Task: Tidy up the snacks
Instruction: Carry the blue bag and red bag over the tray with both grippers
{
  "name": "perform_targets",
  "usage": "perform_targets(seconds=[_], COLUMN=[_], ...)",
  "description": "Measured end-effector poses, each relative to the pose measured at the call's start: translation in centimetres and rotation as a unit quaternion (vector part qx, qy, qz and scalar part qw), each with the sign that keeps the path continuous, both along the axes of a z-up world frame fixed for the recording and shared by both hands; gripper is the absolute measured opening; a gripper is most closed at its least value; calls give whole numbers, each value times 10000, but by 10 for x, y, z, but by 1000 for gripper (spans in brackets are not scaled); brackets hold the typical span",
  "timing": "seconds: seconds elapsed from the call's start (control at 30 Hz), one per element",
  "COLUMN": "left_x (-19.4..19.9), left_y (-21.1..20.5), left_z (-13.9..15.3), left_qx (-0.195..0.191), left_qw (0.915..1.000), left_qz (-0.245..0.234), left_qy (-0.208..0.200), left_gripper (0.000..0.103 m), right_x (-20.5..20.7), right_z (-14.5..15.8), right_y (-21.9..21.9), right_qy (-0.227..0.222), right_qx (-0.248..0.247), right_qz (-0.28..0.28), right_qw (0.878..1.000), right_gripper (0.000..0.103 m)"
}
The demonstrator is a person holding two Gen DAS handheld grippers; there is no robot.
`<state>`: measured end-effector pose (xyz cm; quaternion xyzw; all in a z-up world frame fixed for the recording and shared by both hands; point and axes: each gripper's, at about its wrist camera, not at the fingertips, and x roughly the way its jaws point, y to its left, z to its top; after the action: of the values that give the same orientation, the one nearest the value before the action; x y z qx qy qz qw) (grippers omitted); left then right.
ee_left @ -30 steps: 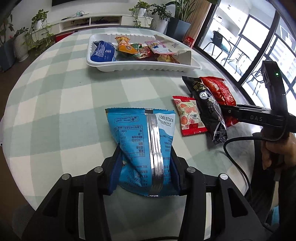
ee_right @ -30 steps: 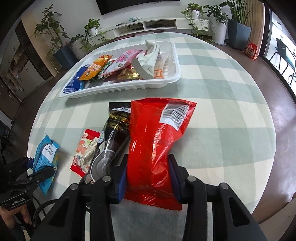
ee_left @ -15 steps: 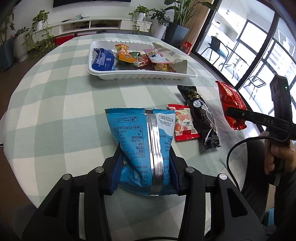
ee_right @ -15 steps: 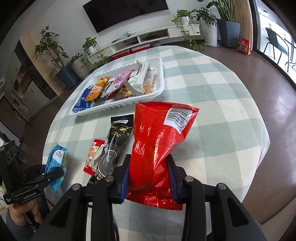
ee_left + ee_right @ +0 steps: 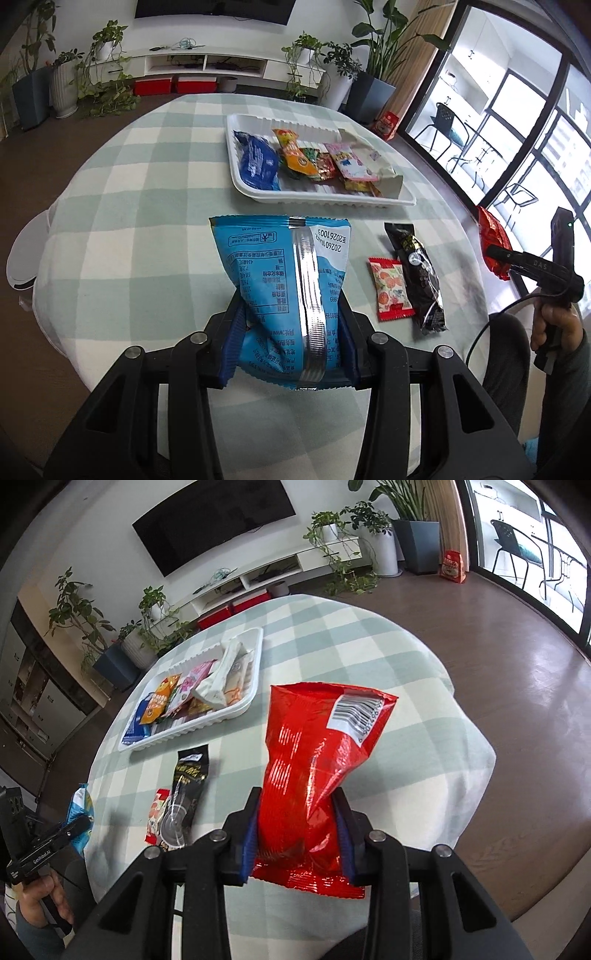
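White plastic, the tray [image 5: 402,201] at the far side of the checked table [image 5: 147,192] already holds a row of snack packets, while a black packet [image 5: 419,275] and a small red-edged packet [image 5: 391,288] lie on the cloth, so the sorting looks partly done. The left gripper [image 5: 291,332] pinches the blue bag [image 5: 284,280] upright between its pads, and the right gripper [image 5: 299,830] squeezes the red bag [image 5: 317,760], both clear of the table and short of the tray.

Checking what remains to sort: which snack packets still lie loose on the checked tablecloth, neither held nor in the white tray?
Two: the long black packet and the small red fruit-print packet beside it.
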<state>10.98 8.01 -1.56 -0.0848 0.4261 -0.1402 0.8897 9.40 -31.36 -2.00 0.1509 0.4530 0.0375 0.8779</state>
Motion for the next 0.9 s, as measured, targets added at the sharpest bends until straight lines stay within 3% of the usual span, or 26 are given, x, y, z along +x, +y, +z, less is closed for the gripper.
perform_targets(seconds=[0.23, 0.43, 0.67, 0.9], left_x=[28, 64, 114, 170], left_y=[20, 14, -14, -34], left_z=[38, 77, 104, 87], left_qx=[2, 52, 36, 112], left_qw=[9995, 9980, 9967, 9982], left_qz=[104, -4, -245, -242], left_qy=[-308, -634, -774, -533], left_gripper=[41, 41, 41, 41], right_x=[18, 49, 90, 138], right_z=[30, 67, 106, 106], right_y=[-29, -18, 46, 123], right_qy=[-249, -575, -967, -971], right_qx=[-183, -363, -511, -546], right_qz=[-237, -60, 627, 1386], right_qw=[9992, 9977, 9920, 9841], right_gripper=[38, 38, 38, 38])
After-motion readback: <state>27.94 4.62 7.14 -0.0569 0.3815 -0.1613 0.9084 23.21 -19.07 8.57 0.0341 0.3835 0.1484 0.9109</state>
